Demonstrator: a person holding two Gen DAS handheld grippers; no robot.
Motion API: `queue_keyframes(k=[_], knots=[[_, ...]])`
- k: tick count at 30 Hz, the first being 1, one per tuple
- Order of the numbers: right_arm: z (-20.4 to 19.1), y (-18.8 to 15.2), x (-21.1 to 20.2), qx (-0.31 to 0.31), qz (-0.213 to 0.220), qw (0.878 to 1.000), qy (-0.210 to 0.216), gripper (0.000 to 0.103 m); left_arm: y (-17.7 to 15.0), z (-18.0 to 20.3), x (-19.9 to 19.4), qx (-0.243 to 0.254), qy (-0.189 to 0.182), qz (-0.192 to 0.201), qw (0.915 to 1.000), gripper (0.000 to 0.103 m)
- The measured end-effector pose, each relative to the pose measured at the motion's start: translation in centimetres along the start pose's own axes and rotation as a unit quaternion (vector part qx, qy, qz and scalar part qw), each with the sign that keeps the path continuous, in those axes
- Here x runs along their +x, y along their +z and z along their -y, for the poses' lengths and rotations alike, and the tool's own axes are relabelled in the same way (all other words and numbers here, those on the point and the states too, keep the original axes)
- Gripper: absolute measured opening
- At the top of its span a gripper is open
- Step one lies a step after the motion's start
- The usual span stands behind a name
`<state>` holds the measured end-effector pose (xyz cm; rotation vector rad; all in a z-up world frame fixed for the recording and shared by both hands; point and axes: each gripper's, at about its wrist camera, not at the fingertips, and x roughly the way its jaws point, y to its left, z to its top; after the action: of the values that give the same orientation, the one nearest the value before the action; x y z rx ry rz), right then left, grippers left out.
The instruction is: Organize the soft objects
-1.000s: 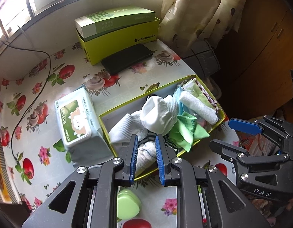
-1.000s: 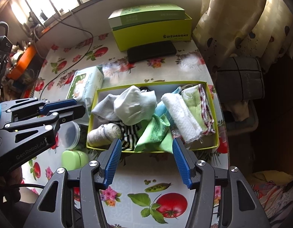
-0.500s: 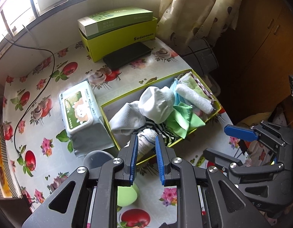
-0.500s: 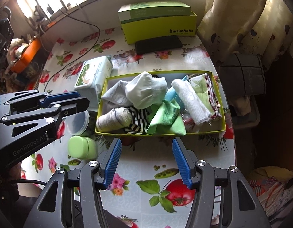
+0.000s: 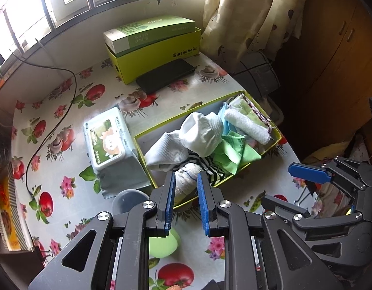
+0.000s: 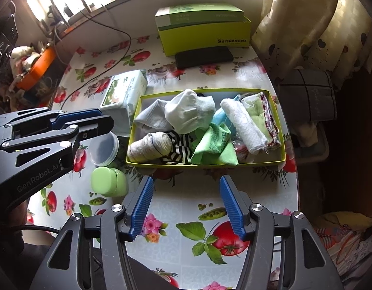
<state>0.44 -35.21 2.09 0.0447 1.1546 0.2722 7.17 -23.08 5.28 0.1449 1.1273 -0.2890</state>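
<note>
A shallow yellow-green box (image 6: 205, 163) (image 5: 186, 118) sits on the flowered tablecloth with soft things inside. In it lie a white sock (image 6: 189, 113) (image 5: 201, 133), a grey sock (image 6: 152, 116), a rolled sock (image 6: 149, 146), a striped sock (image 6: 179, 149), a green cloth (image 6: 214, 148) and a rolled white towel (image 6: 243, 125). My left gripper (image 5: 186, 175) hovers over the box's near left corner, its jaws a narrow gap apart and empty. Over the table in front of the box, my right gripper (image 6: 186, 178) stands wide open with nothing in it.
A pack of wipes (image 6: 124, 91) lies left of the box, with a clear plastic tub (image 6: 105, 148) and a small green case (image 6: 108, 183) nearer. Stacked green boxes (image 6: 205, 33) and a black case (image 6: 204, 56) stand at the back. A cable (image 5: 53, 120) crosses the left side.
Both grippers have drawn back from the box toward the near side of the table, so the box sits farther off in both views. The jaws look the same.
</note>
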Motion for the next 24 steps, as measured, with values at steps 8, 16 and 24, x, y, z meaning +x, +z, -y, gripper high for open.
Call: queue_keyframes(k=[8,16,24], knots=[[0.0,0.3,0.4,0.0,-0.004,1.0,0.0,0.059,0.0,-0.2,0.3,-0.006,-0.003,-0.005,1.0,0.019],[0.1,0.4,0.7,0.001,-0.007,1.0,-0.001,0.06,0.0,-0.4,0.6,-0.006,-0.001,-0.007,1.0,0.019],[0.1,0.3,1.2,0.001,-0.013,1.0,0.0,0.06,-0.1,-0.5,1.0,-0.007,0.001,-0.009,0.9999,0.019]])
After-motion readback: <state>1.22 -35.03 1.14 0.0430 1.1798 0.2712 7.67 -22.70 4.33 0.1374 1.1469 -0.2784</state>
